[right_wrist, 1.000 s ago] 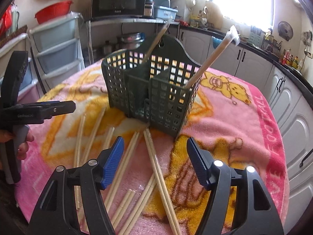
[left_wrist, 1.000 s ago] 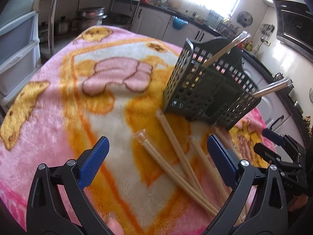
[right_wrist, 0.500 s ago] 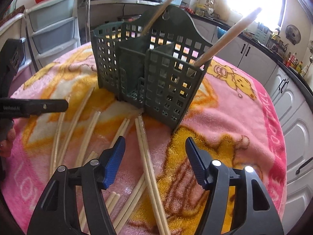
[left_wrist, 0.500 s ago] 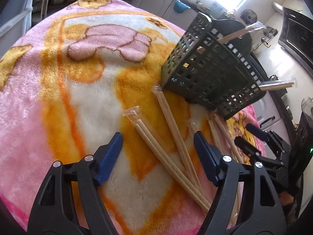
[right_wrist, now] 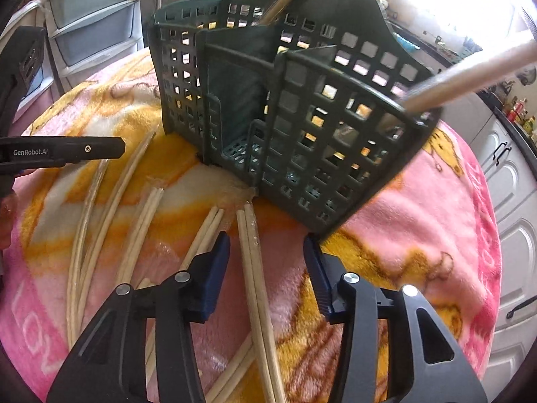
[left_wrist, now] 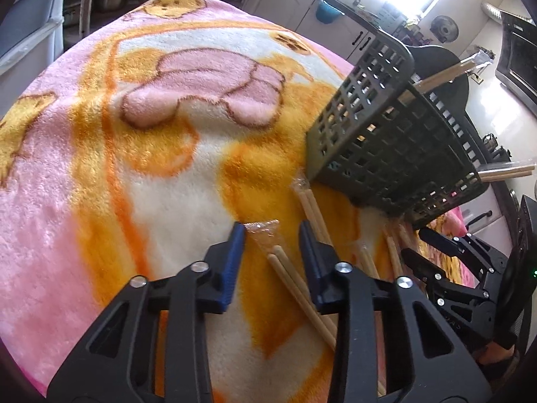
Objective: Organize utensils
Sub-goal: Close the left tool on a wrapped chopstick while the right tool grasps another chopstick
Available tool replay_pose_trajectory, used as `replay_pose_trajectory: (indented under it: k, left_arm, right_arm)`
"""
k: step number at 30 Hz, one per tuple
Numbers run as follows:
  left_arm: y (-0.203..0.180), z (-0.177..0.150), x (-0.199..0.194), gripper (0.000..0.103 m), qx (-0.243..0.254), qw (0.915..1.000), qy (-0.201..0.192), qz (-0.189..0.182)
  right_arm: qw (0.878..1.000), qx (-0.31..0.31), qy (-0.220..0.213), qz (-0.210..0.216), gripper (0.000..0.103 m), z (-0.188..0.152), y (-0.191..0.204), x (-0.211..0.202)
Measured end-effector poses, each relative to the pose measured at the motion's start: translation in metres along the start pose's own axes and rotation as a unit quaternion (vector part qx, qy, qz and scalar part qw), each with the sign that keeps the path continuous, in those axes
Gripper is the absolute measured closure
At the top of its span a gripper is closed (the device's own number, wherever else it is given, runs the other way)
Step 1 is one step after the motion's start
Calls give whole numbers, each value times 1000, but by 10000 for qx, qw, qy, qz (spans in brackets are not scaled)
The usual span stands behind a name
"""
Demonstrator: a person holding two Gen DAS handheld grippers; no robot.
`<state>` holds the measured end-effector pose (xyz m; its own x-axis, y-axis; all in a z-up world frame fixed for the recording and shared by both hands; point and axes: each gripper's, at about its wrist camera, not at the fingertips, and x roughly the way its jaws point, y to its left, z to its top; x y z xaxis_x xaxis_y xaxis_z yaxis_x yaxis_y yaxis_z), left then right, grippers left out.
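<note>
A dark green utensil basket (left_wrist: 392,147) (right_wrist: 295,114) stands on the pink and orange blanket (left_wrist: 134,154) and holds two wrapped chopstick pairs (left_wrist: 449,70) (right_wrist: 470,77). Several wrapped chopstick pairs lie on the blanket before it. My left gripper (left_wrist: 272,235) is open, low over the blanket, its fingers on either side of one wrapped pair (left_wrist: 288,268). My right gripper (right_wrist: 266,245) is open, low, straddling another pair (right_wrist: 255,268) near the basket's front corner. Each gripper shows in the other's view: the right one (left_wrist: 446,258), the left one (right_wrist: 60,151).
Other chopstick pairs lie to the left (right_wrist: 100,208) and between the grippers (left_wrist: 315,211). Kitchen cabinets (right_wrist: 513,181) run along the right past the table edge. Plastic drawers (right_wrist: 94,23) stand at the back left.
Both grippers have dropped lower and moved forward toward the chopsticks. The left jaws have narrowed around one pair. The right jaws have narrowed a little over another pair.
</note>
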<state>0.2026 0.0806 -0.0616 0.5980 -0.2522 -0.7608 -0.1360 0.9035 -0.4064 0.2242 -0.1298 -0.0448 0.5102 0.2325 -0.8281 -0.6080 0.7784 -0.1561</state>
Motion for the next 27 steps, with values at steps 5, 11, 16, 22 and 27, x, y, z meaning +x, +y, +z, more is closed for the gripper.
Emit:
replay_pose_trajectory:
  k: [5,11,16,22,27]
  left_arm:
    - [7,1,0,88,1,10000,-31,19]
    - [16,-2,-3,95,-69,9999,-62,-82]
    - [26,-3,-6,99,-281,9991,-95,-318]
    - [27,-3,-31,100,-356,9978,-380,-420]
    - [20,-1,-61,100,-285,9954,-728,-555]
  right_arm:
    - [9998,84,107,173,68,5,0,9]
    - [9993,169,56,342,90,10,2,11]
    - [9987,233,-138,441,92,11,1,0]
    - [9942,484,-597,748,92,10,-6,-33]
    - [9890,605,-993,912,92,12,-7,-65]
